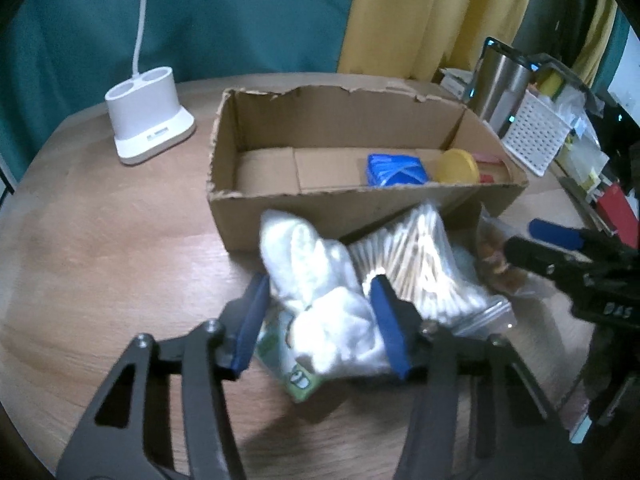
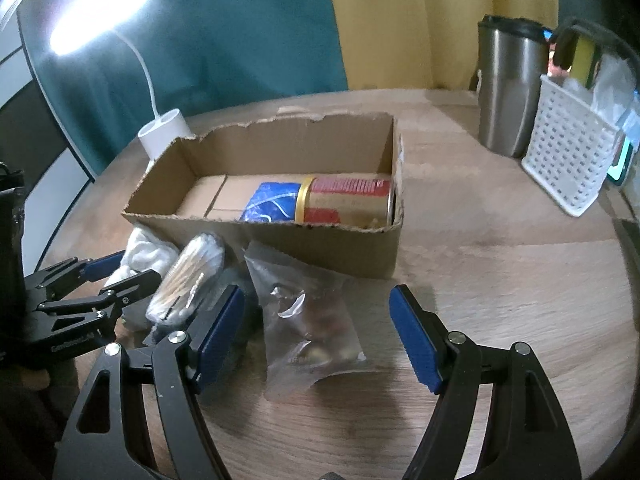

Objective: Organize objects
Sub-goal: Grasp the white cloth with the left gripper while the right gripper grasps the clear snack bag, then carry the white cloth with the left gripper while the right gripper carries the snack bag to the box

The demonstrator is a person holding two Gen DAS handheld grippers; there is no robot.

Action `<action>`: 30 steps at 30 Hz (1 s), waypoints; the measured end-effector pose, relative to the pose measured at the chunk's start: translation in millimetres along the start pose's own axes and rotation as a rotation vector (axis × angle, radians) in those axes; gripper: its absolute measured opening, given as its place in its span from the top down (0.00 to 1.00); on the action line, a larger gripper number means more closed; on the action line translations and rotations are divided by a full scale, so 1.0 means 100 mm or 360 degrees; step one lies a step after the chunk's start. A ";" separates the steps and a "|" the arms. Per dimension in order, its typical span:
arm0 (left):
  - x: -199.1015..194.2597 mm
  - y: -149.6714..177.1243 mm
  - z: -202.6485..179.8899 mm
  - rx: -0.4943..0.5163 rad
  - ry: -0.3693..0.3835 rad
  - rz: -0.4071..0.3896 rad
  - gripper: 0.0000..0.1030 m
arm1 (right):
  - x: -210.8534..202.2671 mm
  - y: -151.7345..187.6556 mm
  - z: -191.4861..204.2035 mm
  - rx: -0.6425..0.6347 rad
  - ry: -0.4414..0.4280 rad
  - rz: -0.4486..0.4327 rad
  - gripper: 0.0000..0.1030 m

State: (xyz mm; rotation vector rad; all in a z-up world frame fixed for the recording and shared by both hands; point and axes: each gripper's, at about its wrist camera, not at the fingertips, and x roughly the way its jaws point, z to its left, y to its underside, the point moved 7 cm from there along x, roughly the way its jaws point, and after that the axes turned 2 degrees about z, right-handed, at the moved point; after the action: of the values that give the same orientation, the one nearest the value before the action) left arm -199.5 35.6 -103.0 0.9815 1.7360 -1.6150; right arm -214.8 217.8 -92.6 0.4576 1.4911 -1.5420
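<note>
An open cardboard box [image 1: 280, 216] [image 2: 320, 244] sits mid-table holding a blue packet [image 1: 396, 170] [image 2: 272, 202] and a red and gold can with a yellow lid [image 1: 458, 166] [image 2: 348, 200]. In front of it lie a white cloth bundle [image 1: 320, 280] [image 2: 144, 250], a bag of cotton swabs [image 1: 416, 256] [image 2: 192, 276], a green packet [image 1: 296, 376] and a clear bag of snacks [image 2: 316, 320] [image 1: 500, 252]. My left gripper [image 1: 320, 316] [image 2: 108, 276] is closed around the white cloth. My right gripper [image 2: 316, 328] is open with its jaws either side of the snack bag.
A white lamp base [image 1: 150, 124] [image 2: 164, 132] stands at the back left. A steel tumbler [image 2: 508, 88] [image 1: 500, 80] and a white perforated basket [image 2: 568, 160] [image 1: 536, 132] with clutter stand at the right. The round wooden table [image 1: 100, 260] edge curves on the left.
</note>
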 end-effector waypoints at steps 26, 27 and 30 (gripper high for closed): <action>-0.39 -0.12 -0.10 0.0007 0.0107 -0.0160 0.62 | -0.16 0.01 0.12 -0.0034 -0.0015 -0.0045 0.56; -0.41 -0.13 -0.11 0.0011 0.0109 -0.0169 0.62 | -0.18 0.00 0.13 -0.0039 -0.0011 -0.0054 0.56; -0.47 -0.15 -0.13 0.0014 0.0113 -0.0191 0.62 | -0.24 -0.02 0.16 -0.0048 -0.0002 -0.0080 0.56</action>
State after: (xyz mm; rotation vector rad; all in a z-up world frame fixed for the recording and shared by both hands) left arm -184.2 41.8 -55.2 0.9657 1.8689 -1.6821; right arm -199.3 210.4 -69.3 0.4042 1.5328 -1.5563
